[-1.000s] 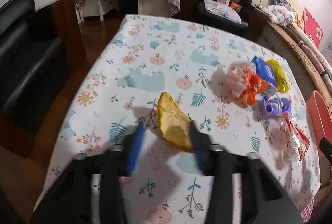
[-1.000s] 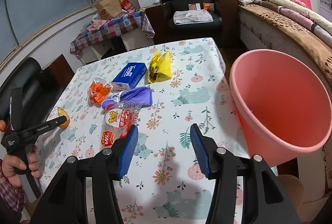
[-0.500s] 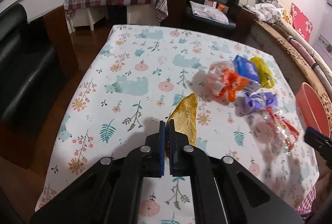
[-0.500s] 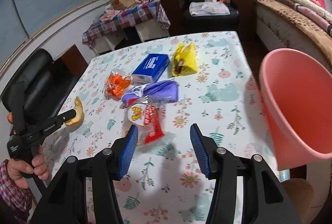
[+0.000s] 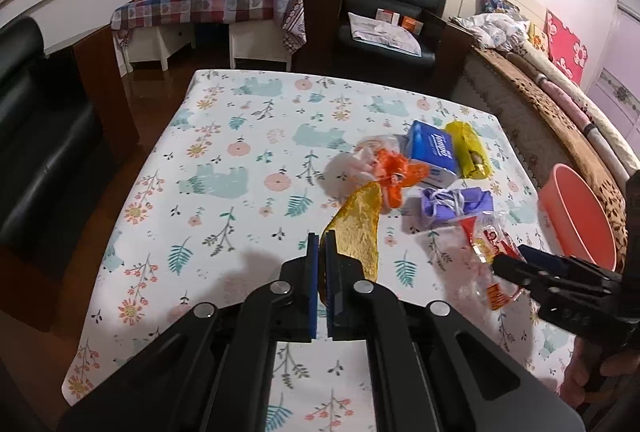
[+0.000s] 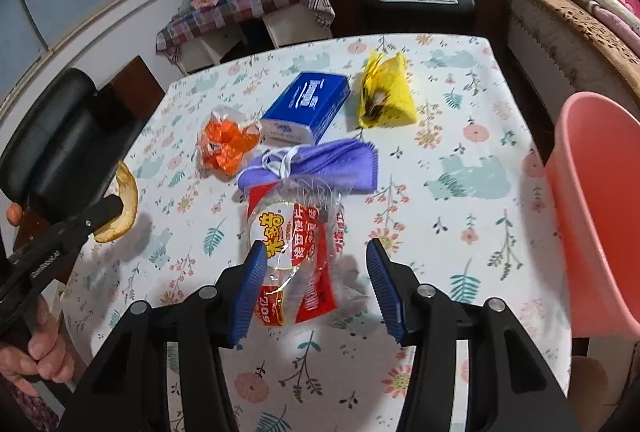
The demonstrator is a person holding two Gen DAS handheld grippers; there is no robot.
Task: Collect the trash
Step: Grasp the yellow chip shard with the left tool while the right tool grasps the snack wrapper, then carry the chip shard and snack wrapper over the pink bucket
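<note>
My left gripper (image 5: 322, 252) is shut on the edge of a yellow fruit peel (image 5: 358, 228) and holds it above the floral tablecloth (image 5: 224, 168); the peel also shows in the right wrist view (image 6: 122, 206). My right gripper (image 6: 316, 286) is open, its jaws on either side of a clear red-printed snack wrapper (image 6: 298, 256) that lies on the table. Beyond it lie a purple wrapper (image 6: 316, 168), an orange wrapper (image 6: 226, 144), a blue tissue pack (image 6: 306, 106) and a yellow bag (image 6: 386, 94). A pink bin (image 6: 600, 208) stands at the table's right edge.
A black sofa (image 5: 36, 136) runs along the table's left side. A black armchair (image 5: 386, 20) and a checked-cloth side table (image 5: 200, 4) stand beyond the far edge. A patterned bench (image 5: 560, 120) runs along the right.
My left gripper closed on the peel and lifted it off the table toward the right. My right gripper moved left and forward until its open jaws flank the red-printed wrapper.
</note>
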